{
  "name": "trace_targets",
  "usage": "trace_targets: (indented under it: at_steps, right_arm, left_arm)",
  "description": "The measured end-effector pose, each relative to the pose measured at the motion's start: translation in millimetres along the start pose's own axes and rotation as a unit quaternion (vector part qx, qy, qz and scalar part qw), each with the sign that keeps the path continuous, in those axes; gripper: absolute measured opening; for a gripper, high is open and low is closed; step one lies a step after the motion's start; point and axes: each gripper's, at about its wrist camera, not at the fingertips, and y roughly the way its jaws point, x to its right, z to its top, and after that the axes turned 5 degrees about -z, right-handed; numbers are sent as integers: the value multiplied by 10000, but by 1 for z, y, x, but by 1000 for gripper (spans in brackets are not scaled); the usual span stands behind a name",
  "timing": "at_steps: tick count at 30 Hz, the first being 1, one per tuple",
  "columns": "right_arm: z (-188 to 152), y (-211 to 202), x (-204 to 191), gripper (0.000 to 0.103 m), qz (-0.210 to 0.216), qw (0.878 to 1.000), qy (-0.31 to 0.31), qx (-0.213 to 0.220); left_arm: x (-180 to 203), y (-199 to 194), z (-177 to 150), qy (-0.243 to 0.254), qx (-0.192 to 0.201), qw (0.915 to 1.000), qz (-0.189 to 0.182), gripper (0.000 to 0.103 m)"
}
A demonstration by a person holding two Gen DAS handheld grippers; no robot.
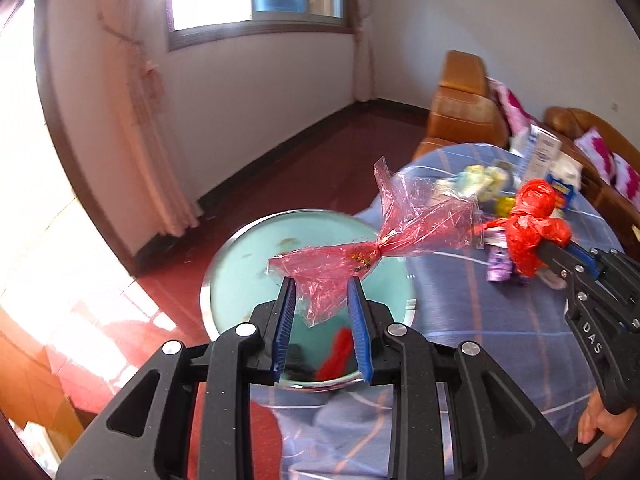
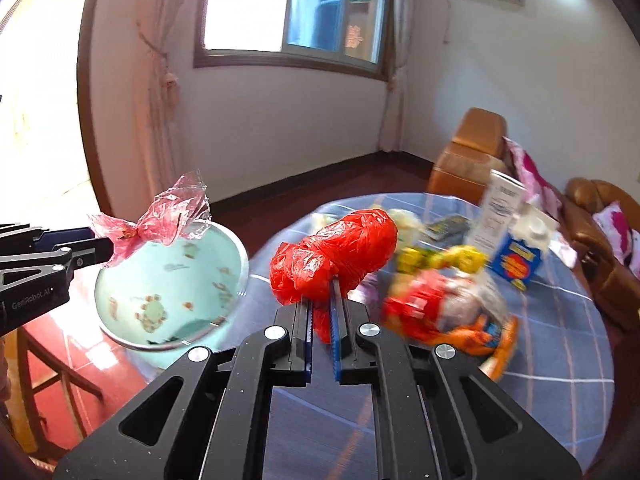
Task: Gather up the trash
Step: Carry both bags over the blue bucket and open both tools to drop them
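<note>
My left gripper (image 1: 322, 285) has its jaws apart, with a clear pink cellophane wrapper (image 1: 362, 248) between the fingertips, above a pale green bowl (image 1: 244, 256). In the right wrist view the wrapper (image 2: 156, 222) hangs at the left gripper's tip (image 2: 102, 250), over the bowl (image 2: 168, 284). Whether it is still pinched is unclear. My right gripper (image 2: 322, 302) is shut on a crumpled red plastic bag (image 2: 336, 254) and holds it above the table. It also shows in the left wrist view (image 1: 530, 224).
A round table with a blue checked cloth (image 2: 552, 380) carries a snack bag (image 2: 448, 316), yellow packets (image 2: 440, 258), a blue-yellow carton (image 2: 516, 264) and a white box (image 2: 498, 208). Brown sofas (image 2: 468, 156) stand behind it. The bowl holds food scraps and something red (image 1: 336, 354).
</note>
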Motion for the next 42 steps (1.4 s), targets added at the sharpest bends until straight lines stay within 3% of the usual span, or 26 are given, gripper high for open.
trace_targets:
  at_steps: [5, 10, 28, 42]
  right_arm:
    - [9, 15, -31, 8, 303, 9994, -124, -83]
    - [14, 32, -55, 8, 456, 9983, -286, -233]
    - [13, 82, -98, 8, 709, 9919, -734, -754]
    - [6, 108, -110, 9, 929, 9851, -844, -1179]
  left_arm:
    - [-31, 1, -5, -251, -45, 9989, 404, 27]
    - [-46, 8, -12, -401, -168, 9977, 514, 27]
    - [-61, 56, -28, -530, -734, 9945, 521, 27]
    - [-55, 71, -34, -435, -883, 9944, 392, 29]
